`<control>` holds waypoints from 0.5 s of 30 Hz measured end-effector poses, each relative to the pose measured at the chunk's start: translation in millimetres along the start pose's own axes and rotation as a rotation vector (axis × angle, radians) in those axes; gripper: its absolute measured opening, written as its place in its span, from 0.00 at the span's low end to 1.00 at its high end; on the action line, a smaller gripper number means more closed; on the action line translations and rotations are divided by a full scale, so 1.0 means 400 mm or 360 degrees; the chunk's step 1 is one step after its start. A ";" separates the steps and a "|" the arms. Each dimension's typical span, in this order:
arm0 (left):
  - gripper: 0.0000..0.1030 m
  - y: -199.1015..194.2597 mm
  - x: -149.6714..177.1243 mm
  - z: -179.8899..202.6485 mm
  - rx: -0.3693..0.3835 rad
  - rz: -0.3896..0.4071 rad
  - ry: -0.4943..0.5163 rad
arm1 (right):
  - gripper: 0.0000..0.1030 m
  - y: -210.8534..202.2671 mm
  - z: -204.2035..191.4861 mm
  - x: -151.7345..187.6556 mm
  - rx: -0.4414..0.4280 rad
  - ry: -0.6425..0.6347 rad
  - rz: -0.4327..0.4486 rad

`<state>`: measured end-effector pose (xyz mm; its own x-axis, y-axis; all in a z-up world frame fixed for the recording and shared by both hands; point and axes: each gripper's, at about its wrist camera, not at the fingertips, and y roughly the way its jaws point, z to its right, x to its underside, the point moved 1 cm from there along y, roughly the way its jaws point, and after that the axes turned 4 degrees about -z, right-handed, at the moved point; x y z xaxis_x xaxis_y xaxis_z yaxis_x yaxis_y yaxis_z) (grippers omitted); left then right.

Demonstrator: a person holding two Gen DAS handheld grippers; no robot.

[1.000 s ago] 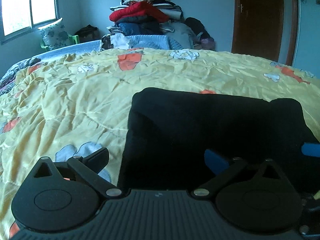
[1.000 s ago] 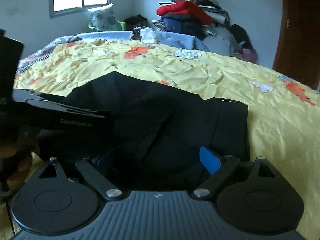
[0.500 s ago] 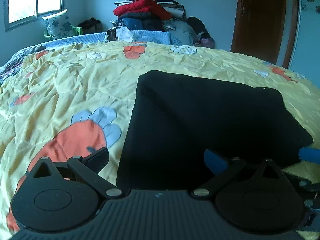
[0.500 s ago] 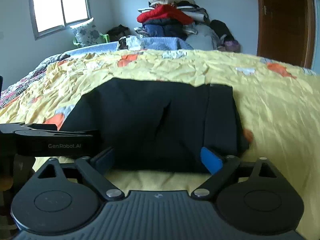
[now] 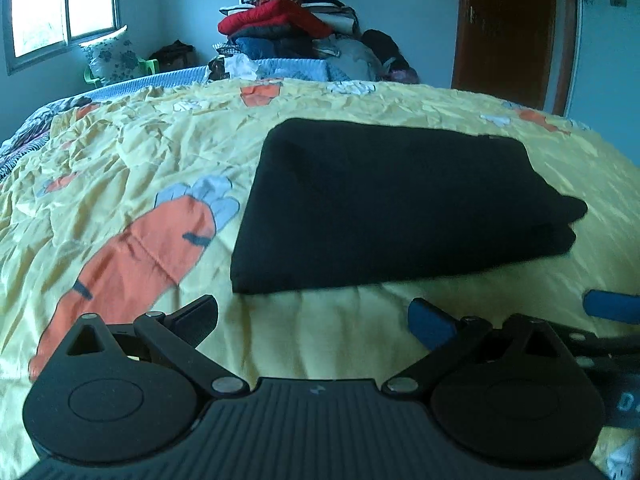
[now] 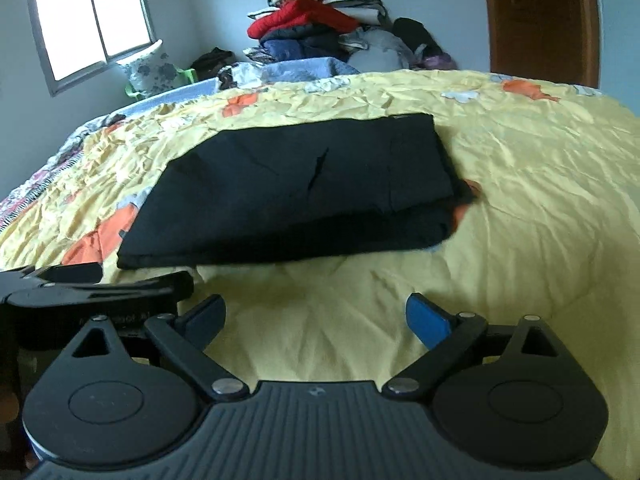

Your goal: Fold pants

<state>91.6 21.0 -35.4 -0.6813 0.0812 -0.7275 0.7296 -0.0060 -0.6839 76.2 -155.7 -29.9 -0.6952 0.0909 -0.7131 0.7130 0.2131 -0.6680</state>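
The black pants (image 5: 392, 204) lie folded into a flat rectangle on the yellow bedspread (image 5: 120, 152). They also show in the right wrist view (image 6: 304, 196). My left gripper (image 5: 316, 316) is open and empty, hovering over bare bedspread just short of the pants' near edge. My right gripper (image 6: 316, 316) is open and empty too, also a little back from the near edge. The left gripper's body shows at the left edge of the right wrist view (image 6: 92, 288); a blue fingertip of the right gripper shows at the right edge of the left wrist view (image 5: 612, 306).
A tall pile of clothes (image 5: 288, 28) stands beyond the bed's far side. A brown door (image 5: 508, 32) is at the back right, a window (image 5: 60, 4) at the back left. A flowered pillow (image 5: 112, 56) lies on a green chair.
Both grippers have pulled back from the pants toward the bed's near side and let go of the cloth. The pants now lie folded and flat, with bare bedspread between them and the fingers.
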 end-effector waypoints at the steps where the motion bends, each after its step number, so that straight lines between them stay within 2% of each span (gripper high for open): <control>1: 1.00 -0.003 0.006 -0.001 -0.0016 -0.0009 -0.0005 | 0.95 0.000 0.000 0.004 0.0014 0.0004 -0.0007; 9: 1.00 -0.012 0.033 -0.026 -0.0055 -0.0004 -0.0107 | 1.00 0.012 -0.019 0.020 0.0189 -0.0074 -0.0021; 15: 1.00 -0.021 0.038 -0.018 -0.0121 0.0009 -0.0058 | 1.00 0.020 -0.021 0.024 0.0258 -0.0103 -0.0016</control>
<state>75.6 29.2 -40.5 -0.6776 0.0451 -0.7340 0.7351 0.0693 -0.6744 74.6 -145.1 -40.2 -0.6988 0.0256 -0.7149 0.7151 0.0537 -0.6970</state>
